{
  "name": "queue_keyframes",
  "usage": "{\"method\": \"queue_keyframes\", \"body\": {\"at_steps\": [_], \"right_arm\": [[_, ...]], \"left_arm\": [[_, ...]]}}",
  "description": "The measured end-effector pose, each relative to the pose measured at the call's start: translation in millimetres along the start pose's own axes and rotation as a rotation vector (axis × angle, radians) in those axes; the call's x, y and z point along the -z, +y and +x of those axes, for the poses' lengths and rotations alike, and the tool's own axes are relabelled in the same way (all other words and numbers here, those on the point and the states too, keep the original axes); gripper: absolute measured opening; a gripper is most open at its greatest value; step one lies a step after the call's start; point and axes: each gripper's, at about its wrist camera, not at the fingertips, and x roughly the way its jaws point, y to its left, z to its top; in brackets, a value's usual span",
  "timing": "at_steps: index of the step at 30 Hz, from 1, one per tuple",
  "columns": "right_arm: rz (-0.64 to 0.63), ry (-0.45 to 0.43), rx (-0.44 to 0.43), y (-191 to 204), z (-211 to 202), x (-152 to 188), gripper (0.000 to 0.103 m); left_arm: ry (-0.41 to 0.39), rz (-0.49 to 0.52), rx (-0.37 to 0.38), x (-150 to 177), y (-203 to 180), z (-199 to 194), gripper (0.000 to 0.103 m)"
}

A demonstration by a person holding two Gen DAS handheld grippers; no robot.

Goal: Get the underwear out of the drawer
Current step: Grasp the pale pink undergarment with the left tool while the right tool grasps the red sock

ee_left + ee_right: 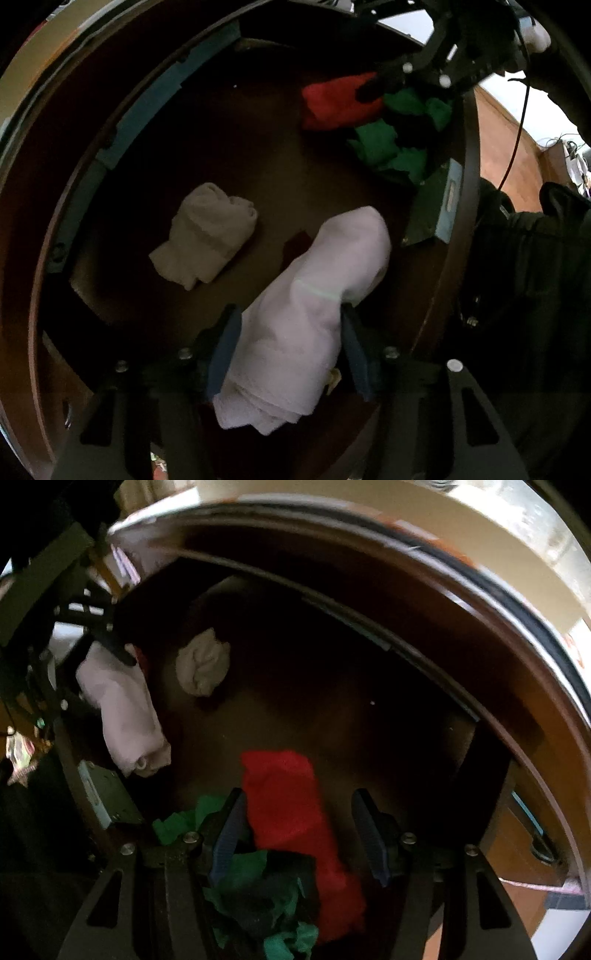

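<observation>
White underwear [306, 314] — between left claw [291, 325] pads, gripped

I see a pale pink roll [314, 314], cream roll [207, 236], red garment [288, 805], green-and-black garment [258, 897], dark brown drawer [458, 258].

drawer [155, 122]: open, dark wood | pale pink roll [314, 295]: front, lying lengthwise | cream bundle [210, 232]: mid-floor, alone | red piece [288, 805] touching crumpled green one [258, 893], far corner
</observation>
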Motion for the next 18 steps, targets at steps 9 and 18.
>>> {"method": "queue_keyframes", "body": {"at_steps": [9,18], "right_arm": [[0.001,0.079,-0.010,-4.4,22.2,-4.7,0.061],[0.019,0.107,-0.069,-4.3,37.9,-6.9,0.055]], "left_arm": [[-0.045,-0.031,0.044,-2.7,-2.3,-1.6,0.017],[-0.262,-0.168,-0.021,14.2,4.9,-50.3,0.015]]}}
